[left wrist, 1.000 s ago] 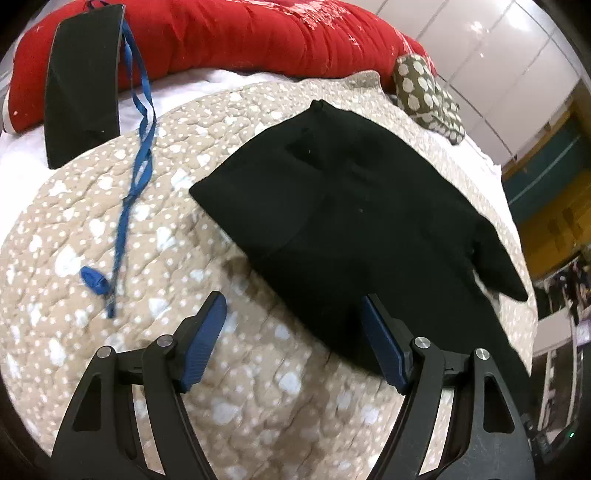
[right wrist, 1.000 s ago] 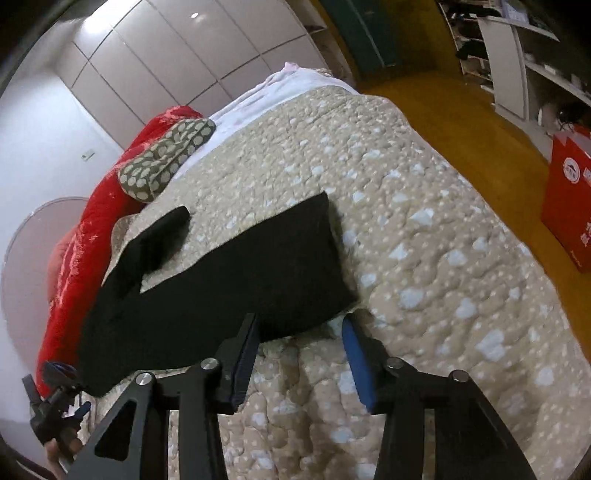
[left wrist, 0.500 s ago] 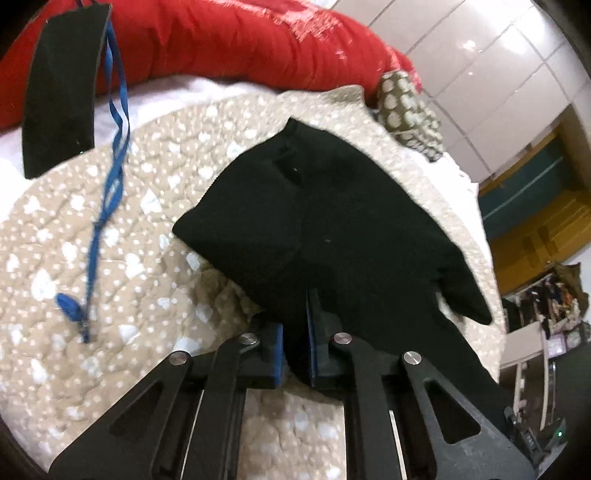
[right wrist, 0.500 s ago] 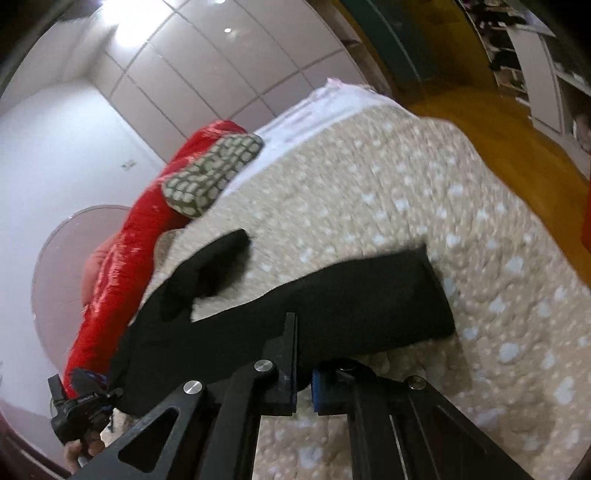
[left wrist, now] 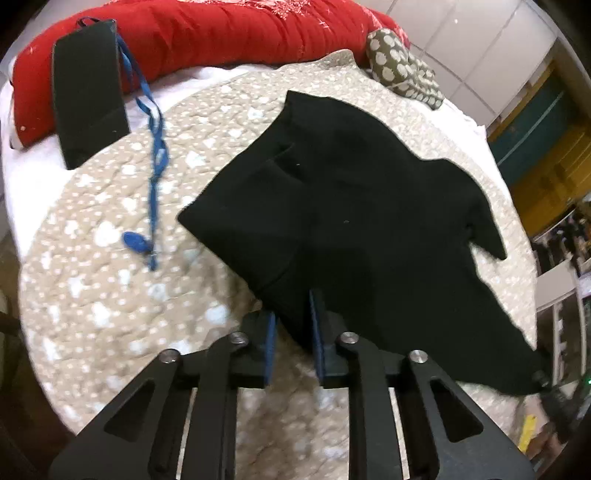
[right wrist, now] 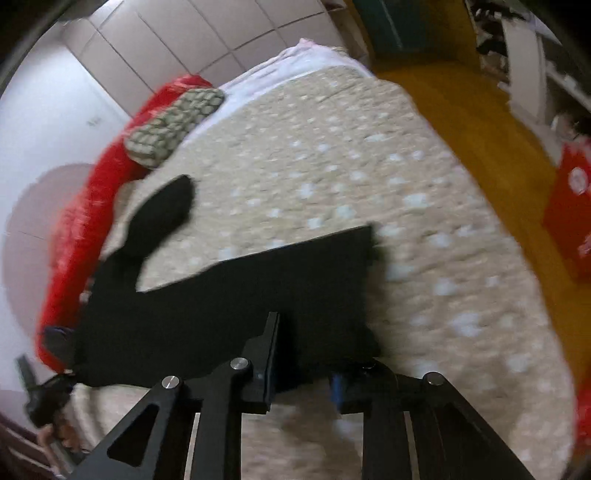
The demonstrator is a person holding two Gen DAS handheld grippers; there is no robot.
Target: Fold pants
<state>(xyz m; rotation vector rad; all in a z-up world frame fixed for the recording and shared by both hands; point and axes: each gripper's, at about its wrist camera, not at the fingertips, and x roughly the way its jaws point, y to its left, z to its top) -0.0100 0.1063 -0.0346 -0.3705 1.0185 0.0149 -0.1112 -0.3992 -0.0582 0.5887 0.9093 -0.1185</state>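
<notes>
**Both grippers pinching the near edge of the pants**

While I hold position, my left gripper (left wrist: 291, 343) has its blue-padded jaws narrowed onto the near edge of the black fabric pants (left wrist: 351, 229), cloth bunched between the pads with only a slim gap showing. My right gripper (right wrist: 304, 363) grips the same garment near its squared-off end, jaws drawn in on the cloth, though blur hides the exact bite. The pants lie across the middle of the beige spotted quilted bedspread (left wrist: 110, 295), one leg splayed toward the far side.

What worries me is a shallow bite: if either pad holds only the top layer, lifting would peel the layers apart and spoil the fold. The loose leg could also drag and twist.

Beyond the pants, toward the far-left corner of the bed, a blue lanyard strap (left wrist: 155, 173) trails from a flat black rectangular pouch (left wrist: 88, 88). Against the far edge sit a long red bolster pillow (left wrist: 221, 33) and a green dotted cushion (left wrist: 402, 66).

A second ago both sets of jaws stood wide open, short of the fabric; since then they have closed on it and begun lifting.
</notes>
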